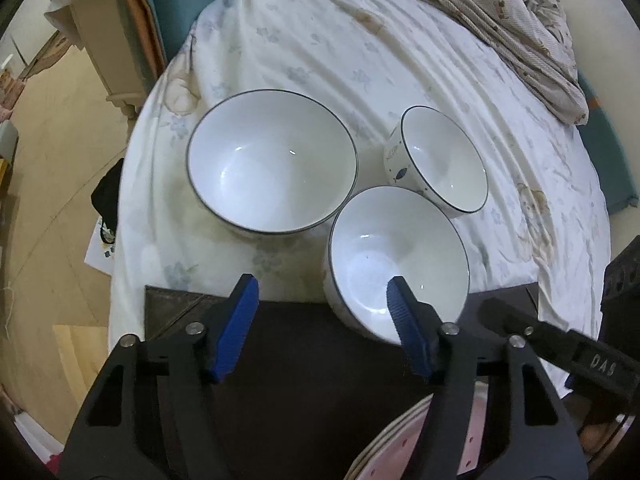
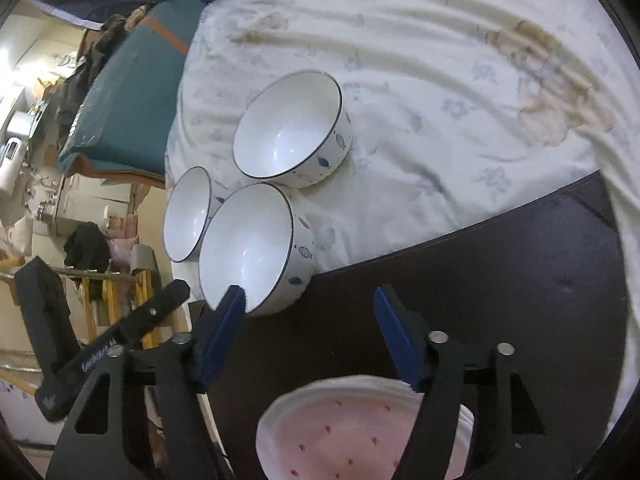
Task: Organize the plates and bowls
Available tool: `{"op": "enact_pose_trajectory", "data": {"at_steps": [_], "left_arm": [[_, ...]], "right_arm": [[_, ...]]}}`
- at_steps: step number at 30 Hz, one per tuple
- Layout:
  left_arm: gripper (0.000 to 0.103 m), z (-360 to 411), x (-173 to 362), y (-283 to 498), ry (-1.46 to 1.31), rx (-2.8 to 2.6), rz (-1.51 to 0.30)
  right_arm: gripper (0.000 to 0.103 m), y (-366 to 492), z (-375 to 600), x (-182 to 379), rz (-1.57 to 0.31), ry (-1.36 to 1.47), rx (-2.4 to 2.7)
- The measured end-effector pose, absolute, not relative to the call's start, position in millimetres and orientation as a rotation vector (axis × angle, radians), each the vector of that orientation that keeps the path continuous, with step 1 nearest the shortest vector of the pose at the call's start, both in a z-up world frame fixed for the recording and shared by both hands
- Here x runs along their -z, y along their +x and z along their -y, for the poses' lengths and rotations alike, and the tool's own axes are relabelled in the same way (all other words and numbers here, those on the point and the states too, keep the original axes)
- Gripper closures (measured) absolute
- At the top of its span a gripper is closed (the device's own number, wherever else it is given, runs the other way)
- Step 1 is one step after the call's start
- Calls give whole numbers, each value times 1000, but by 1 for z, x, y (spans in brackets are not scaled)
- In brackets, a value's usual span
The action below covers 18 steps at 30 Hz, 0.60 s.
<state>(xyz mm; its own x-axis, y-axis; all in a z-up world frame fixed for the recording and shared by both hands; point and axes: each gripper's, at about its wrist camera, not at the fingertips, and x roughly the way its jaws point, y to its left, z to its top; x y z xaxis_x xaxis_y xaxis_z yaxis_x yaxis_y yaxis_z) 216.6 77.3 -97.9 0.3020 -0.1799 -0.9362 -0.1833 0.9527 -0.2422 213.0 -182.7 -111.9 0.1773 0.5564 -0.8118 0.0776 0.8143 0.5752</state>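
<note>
Left gripper (image 1: pixel 320 304) — blue-padded jaws standing apart, nothing pressed between them. In the left wrist view its right-hand pad (image 1: pixel 404 316) overlaps the near rim of the nearest bowl (image 1: pixel 400 256), lower centre-right of the frame; whether it touches the rim cannot be told. The left-hand pad hangs over the dark mat (image 1: pixel 288 360).

Right gripper (image 2: pixel 310 322) — jaws likewise parted, gripping nothing. In the right wrist view its left-hand pad (image 2: pixel 224 328) overlaps the lower edge of that same nearest bowl (image 2: pixel 248 244), contact unclear; the right-hand pad is over the dark mat (image 2: pixel 480 280).

Bowls, three, white with a thin dark rim line and small fish motifs on the outer wall, all upright and empty:
- nearest bowl, straddling the edge where mat meets bed sheet (image 1: pixel 320 40);
- large bowl (image 1: pixel 272 160), centre-left in the left wrist view, just beside the nearest one;
- small bowl (image 1: pixel 444 160), centre-right of the same view, its wall just behind the nearest bowl's rim.

Plates: a stack of pink plates (image 2: pixel 352 436) with small red marks and pale rims, on the mat at the bottom of both views, partly hidden behind the gripper bodies.

Surroundings: rumpled patterned blanket (image 1: pixel 520 28) at upper right of the left wrist view; cluttered room at the left edge of the right wrist view.
</note>
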Motion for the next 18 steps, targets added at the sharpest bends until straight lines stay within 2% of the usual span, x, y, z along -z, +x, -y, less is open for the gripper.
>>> {"op": "enact_pose_trajectory", "data": {"at_steps": [1, 5, 7, 9, 14, 16, 18], "left_arm": [[52, -75, 101, 220, -329, 0, -1277], [62, -70, 112, 233, -305, 9, -1303], [80, -68, 118, 238, -288, 17, -1318], [89, -63, 127, 243, -279, 57, -1350], [94, -66, 133, 242, -260, 20, -1402], [94, -62, 131, 236, -253, 25, -1405], [94, -51, 130, 226, -238, 48, -1429]], "right_arm": [[43, 215, 179, 115, -1376, 570, -367], [45, 223, 166, 123, -1390, 517, -358], [49, 225, 163, 132, -1412, 500, -356], [51, 224, 167, 135, -1420, 511, -348], [77, 222, 168, 133, -1409, 544, -413], [83, 221, 162, 129, -1395, 523, -436], [83, 219, 164, 126, -1396, 505, -426]]}}
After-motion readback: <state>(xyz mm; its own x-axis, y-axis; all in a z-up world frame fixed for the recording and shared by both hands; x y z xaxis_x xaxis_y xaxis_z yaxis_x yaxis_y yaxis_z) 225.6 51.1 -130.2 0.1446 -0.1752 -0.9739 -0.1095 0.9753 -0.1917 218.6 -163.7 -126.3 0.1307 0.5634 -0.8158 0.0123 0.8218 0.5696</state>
